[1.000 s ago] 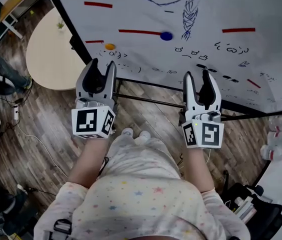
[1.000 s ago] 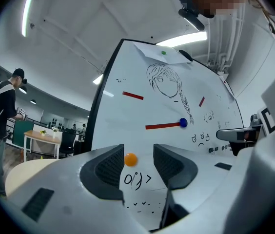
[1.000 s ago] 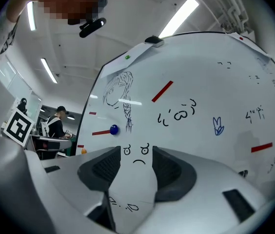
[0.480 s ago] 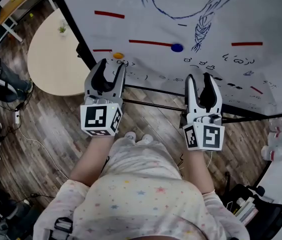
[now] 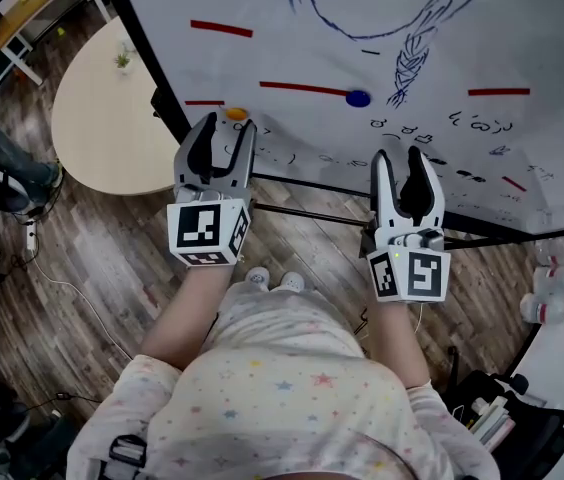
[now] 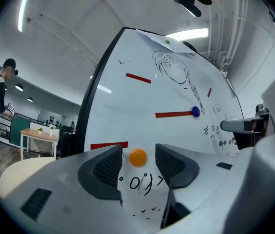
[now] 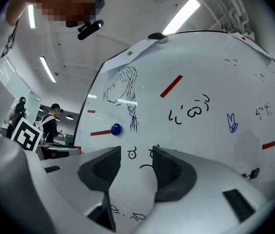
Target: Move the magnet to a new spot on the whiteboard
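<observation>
low on the whiteboard [image 5: 522, 28], left side: the orange magnet [image 5: 236, 114] is stuck to the board, just beside the right end of a short red strip [image 5: 202, 102] and above some black scribbles.
left gripper [image 5: 221, 128]: its jaws have just been opening and stand wide. the magnet shows framed in the gap between them, but it is ahead of the pads and untouched.
right gripper [image 5: 401, 156]: jaws apart with nothing between them, held off the board below the blue magnet [image 5: 359, 98] (that one looks like a bystander).
step in hand: lining up for the pick, by my reading.
doing it well: keep the magnet centred in the gap and go straight in until the pads flank its rim. then close squarely, since a skewed bite would likely skid it along the board. tilt it off rather than drag it.
</observation>
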### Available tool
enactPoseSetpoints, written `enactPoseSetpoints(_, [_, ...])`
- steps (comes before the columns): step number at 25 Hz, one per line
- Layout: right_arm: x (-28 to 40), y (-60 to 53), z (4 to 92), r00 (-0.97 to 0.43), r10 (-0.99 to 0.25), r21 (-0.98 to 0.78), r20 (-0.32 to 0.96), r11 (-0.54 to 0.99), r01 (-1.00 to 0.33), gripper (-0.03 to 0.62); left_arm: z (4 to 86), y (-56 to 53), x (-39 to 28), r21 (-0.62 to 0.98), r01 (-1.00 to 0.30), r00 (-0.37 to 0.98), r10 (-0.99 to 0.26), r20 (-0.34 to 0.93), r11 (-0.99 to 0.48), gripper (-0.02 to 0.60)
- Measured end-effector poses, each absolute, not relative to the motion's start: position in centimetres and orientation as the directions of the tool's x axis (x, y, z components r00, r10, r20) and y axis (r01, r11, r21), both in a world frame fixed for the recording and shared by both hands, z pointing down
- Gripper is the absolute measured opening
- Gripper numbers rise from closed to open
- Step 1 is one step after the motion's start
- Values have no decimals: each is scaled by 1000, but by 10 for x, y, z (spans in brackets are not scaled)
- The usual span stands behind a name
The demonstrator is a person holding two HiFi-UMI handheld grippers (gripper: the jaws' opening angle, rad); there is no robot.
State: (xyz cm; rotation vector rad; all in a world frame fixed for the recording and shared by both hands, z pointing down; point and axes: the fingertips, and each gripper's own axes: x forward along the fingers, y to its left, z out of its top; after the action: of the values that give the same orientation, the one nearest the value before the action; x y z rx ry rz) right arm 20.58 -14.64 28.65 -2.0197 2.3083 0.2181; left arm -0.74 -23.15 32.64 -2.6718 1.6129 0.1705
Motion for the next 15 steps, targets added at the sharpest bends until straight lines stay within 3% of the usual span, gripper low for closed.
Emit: enactPoseSetpoints(15, [206, -147, 295, -164, -979, 49, -121, 159, -986, 195, 340, -242, 0, 56, -898, 430, -899, -85, -435, 158])
